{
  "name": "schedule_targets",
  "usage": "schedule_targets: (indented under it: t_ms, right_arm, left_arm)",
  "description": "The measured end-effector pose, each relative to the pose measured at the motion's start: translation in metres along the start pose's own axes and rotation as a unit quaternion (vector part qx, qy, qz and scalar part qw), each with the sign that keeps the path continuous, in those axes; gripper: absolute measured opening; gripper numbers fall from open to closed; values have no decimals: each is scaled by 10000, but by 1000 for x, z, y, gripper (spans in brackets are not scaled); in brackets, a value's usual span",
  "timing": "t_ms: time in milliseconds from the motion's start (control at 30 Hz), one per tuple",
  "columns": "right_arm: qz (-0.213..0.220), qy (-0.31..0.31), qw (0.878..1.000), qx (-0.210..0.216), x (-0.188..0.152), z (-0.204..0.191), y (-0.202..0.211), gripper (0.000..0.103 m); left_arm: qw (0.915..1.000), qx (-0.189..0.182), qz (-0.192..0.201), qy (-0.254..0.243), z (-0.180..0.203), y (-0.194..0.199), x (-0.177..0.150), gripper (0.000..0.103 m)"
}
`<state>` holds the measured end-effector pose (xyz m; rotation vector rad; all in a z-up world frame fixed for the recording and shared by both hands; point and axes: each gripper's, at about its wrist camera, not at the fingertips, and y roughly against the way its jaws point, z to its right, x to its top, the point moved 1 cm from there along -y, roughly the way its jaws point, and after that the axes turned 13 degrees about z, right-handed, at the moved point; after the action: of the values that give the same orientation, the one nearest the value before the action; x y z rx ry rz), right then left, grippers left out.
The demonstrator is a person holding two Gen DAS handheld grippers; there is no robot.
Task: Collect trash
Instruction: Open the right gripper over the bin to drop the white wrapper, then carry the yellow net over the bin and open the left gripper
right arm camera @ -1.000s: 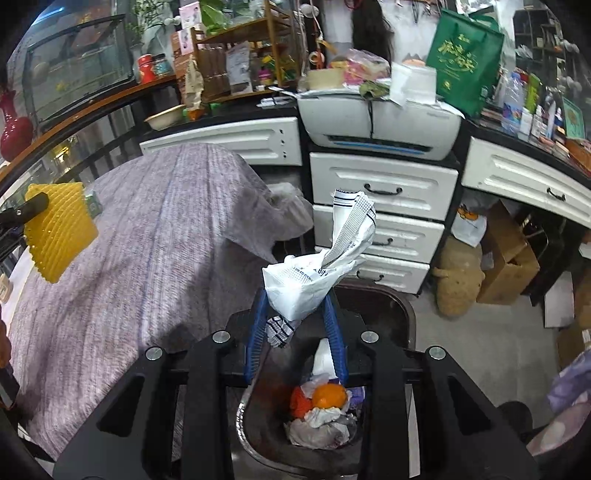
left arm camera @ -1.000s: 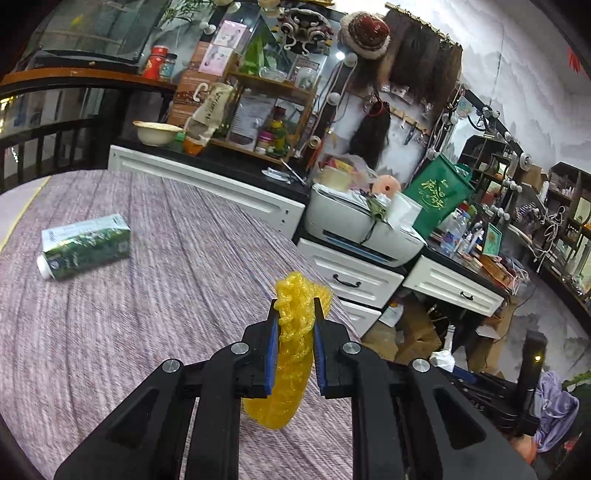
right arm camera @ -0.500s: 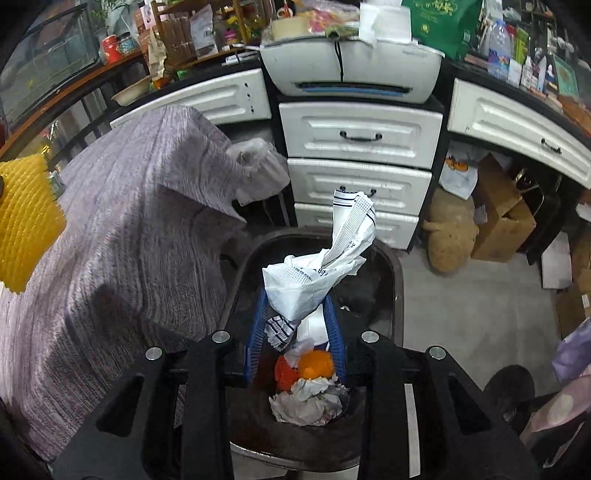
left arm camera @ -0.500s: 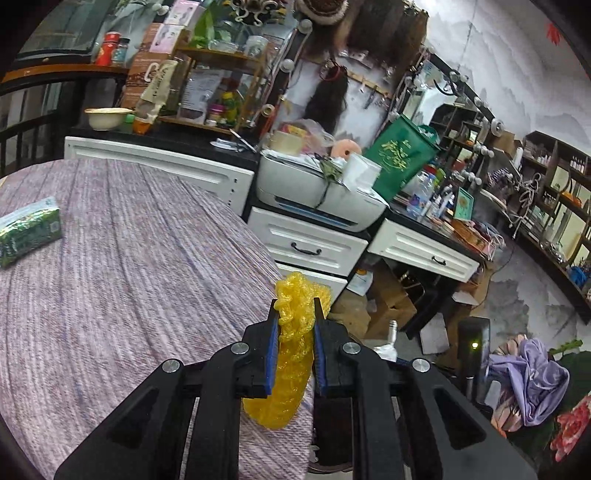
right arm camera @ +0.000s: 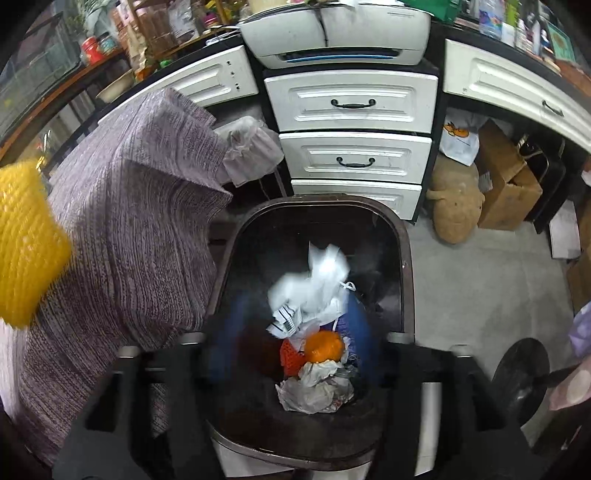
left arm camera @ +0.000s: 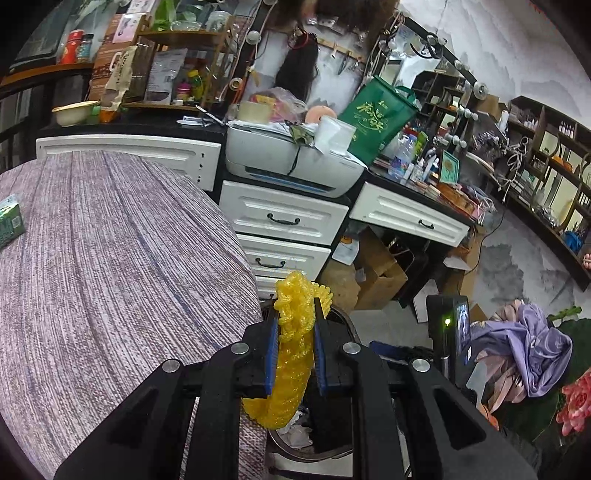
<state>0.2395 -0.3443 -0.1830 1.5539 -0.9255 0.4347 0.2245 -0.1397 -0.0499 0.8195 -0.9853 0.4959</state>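
Your left gripper (left arm camera: 294, 354) clenched the yellow foam net (left arm camera: 291, 362); your right gripper (right arm camera: 291, 332) had just opened, releasing the crumpled paper (right arm camera: 310, 284) over the bin (right arm camera: 404, 258). No writing was legible.

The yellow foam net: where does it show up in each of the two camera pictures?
Left wrist view: the yellow foam net sits low centre, pinched between the left jaws.
Right wrist view: the same net is at the far left edge, beside the purple tablecloth.
Shared landmark: the white printer.
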Motion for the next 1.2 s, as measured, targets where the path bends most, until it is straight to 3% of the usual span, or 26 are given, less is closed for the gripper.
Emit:
schedule_targets:
  t_ms: [467, 800, 1200]
  right_arm:
    - [491, -351, 9976, -350, 17, 22, 28, 83]
    - [1154, -797, 9865, -843, 33, 57, 61, 91]
    - [1284, -1191, 9798, -964, 33, 81, 69, 91]
  left_arm:
    - [9991, -244, -322, -131, 23, -20, -12, 16]
    - [9962, -434, -742, -140, 42, -55, -26, 16]
    - [9905, -500, -1247, -300, 53, -90, -47, 16]
